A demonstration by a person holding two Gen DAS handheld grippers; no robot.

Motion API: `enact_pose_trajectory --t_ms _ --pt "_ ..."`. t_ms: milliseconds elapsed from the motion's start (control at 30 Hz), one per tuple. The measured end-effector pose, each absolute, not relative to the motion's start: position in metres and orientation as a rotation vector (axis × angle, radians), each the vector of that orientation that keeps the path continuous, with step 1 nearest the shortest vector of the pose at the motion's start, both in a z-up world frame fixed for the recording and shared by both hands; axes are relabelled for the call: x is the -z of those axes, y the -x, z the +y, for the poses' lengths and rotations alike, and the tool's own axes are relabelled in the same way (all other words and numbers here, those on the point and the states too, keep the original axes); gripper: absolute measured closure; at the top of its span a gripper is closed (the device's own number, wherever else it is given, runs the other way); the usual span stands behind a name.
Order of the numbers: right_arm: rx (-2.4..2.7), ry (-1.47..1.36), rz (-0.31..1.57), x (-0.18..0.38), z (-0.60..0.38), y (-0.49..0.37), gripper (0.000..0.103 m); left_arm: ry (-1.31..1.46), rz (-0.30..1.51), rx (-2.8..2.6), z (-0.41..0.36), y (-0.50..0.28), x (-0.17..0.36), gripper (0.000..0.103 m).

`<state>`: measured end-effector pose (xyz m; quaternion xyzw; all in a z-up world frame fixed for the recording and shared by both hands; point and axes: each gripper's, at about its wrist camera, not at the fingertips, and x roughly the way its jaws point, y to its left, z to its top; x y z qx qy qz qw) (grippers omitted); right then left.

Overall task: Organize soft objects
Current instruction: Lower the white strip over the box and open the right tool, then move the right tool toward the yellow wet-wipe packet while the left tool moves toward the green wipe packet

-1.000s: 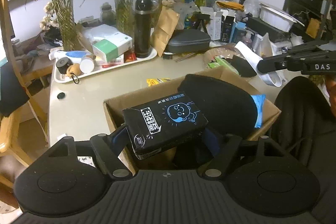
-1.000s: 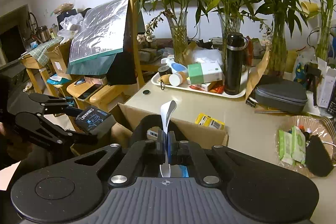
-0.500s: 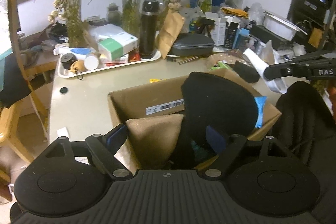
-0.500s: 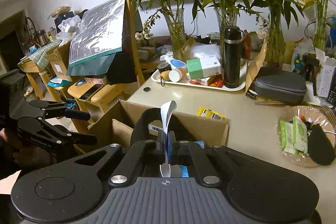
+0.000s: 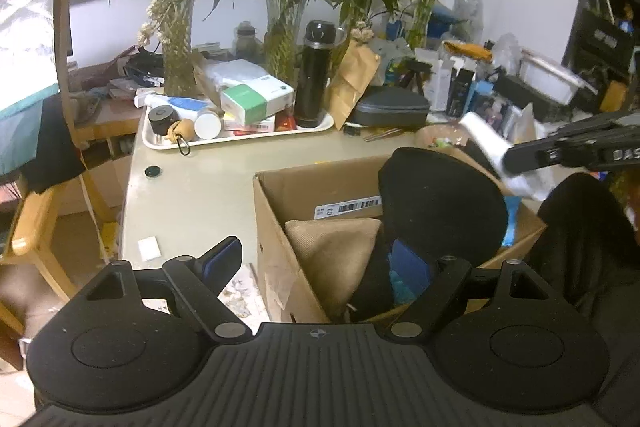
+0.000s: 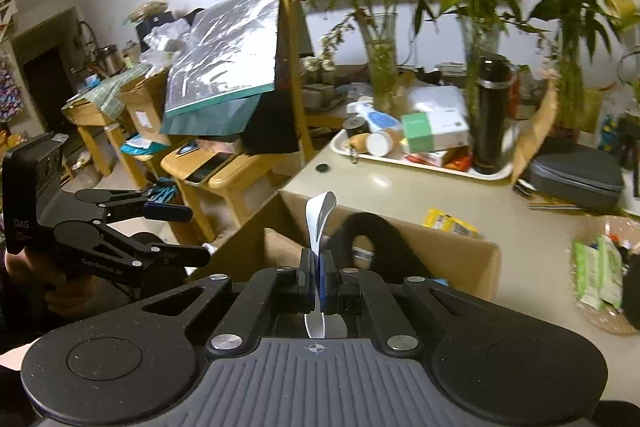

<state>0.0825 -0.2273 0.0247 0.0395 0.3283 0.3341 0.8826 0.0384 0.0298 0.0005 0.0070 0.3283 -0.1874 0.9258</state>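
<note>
Left gripper (image 5: 320,259) is hanging over the near left corner of the cardboard box (image 5: 276,239), fingers spread wide, nothing between them; its left pad (image 5: 222,259) is sitting outside the box wall, over the table edge. The box is standing open on the beige table (image 5: 192,199). Inside: a tan ribbed cushion (image 5: 336,251) leaning at the left, a big black curved soft piece (image 5: 440,203) rising above the rim, something blue (image 5: 408,267) low between them, partly hidden. Right gripper (image 6: 319,279) is pinching a thin white flat packet (image 6: 318,223) edge-on, long axis running up and away from the fingers, tip curling right above the box. Further right, a woven basket (image 6: 608,319) is holding green wipe packs (image 6: 596,271).
</note>
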Motion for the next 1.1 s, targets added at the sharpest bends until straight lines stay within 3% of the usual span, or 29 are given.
enact_pose_trajectory --t_ms 333,367,400,433,467,500,600,767,1100 --pt "-0.799 -0.048 0.742 -0.012 -0.176 -0.104 0.096 0.028 0.644 0.292 0.053 -0.033 0.004 0.02" --pt "-0.805 -0.041 0.749 -0.01 -0.172 -0.107 0.085 0.036 0.651 0.289 0.055 -0.034 0.005 0.02" --pt "-0.805 -0.03 0.757 -0.008 -0.168 -0.109 0.066 0.039 0.654 0.287 0.057 -0.033 0.005 0.02" --pt "-0.803 -0.023 0.754 -0.007 -0.165 -0.109 0.055 0.039 0.654 0.283 0.059 -0.032 0.006 0.02" --pt "-0.803 -0.021 0.742 -0.007 -0.165 -0.108 0.036 0.037 0.653 0.28 0.06 -0.031 0.006 0.02" --pt "-0.805 -0.022 0.73 -0.007 -0.165 -0.108 0.023 0.035 0.653 0.28 0.062 -0.031 0.007 0.02" --pt "-0.799 -0.019 0.704 -0.007 -0.166 -0.106 0.008 0.023 0.651 0.28 0.062 -0.03 0.008 0.02" --pt "-0.767 0.018 0.657 -0.008 -0.174 -0.103 0.0 0.025 0.657 0.287 0.056 -0.035 0.01 0.02" --pt "-0.574 -0.072 0.673 -0.001 -0.224 -0.108 0.0 -0.011 0.622 0.328 0.036 -0.038 0.003 0.02"
